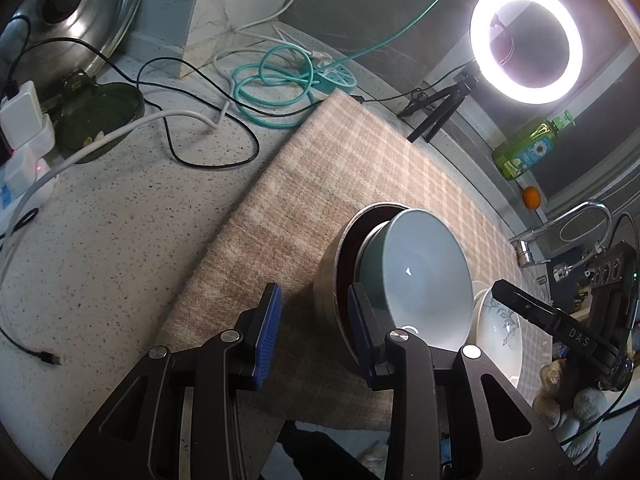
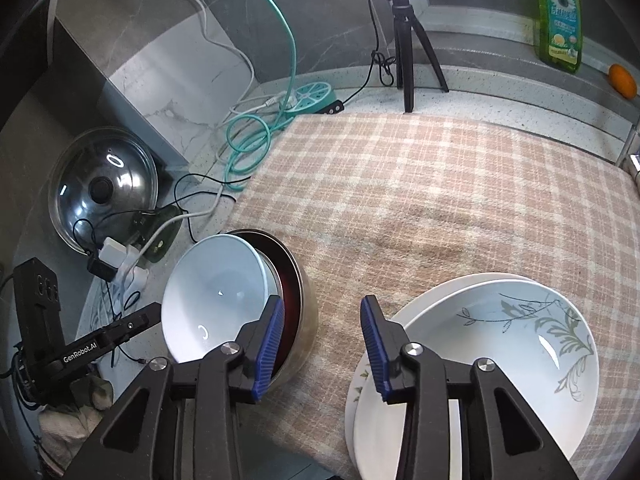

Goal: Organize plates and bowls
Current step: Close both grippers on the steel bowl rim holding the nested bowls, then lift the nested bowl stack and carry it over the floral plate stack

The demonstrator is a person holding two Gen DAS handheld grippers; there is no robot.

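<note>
Right wrist: pale bowl [image 2: 216, 296] tilted inside metal bowl [image 2: 304, 304], mouth leftward-up.

Colours and patterns across the kitchen surface

A beige-and-cream plaid cloth [image 2: 420, 184] fills the middle of the frame over a speckled pale grey surface [image 1: 120, 240]. At lower left sits a bowl [image 2: 212, 300], white inside and dark teal outside, nested in a dull metal bowl [image 2: 304, 312] with a dark red lining. At lower right a white plate [image 2: 500, 352] carries a grey-green leaf sprig. A mint-green cable [image 2: 248, 140] coils at upper centre; a lime-green bottle [image 2: 560, 20] stands upper right beside an orange fruit [image 2: 622, 80]. Both grippers are black with blue ribbed pads [image 2: 268, 344].
</note>
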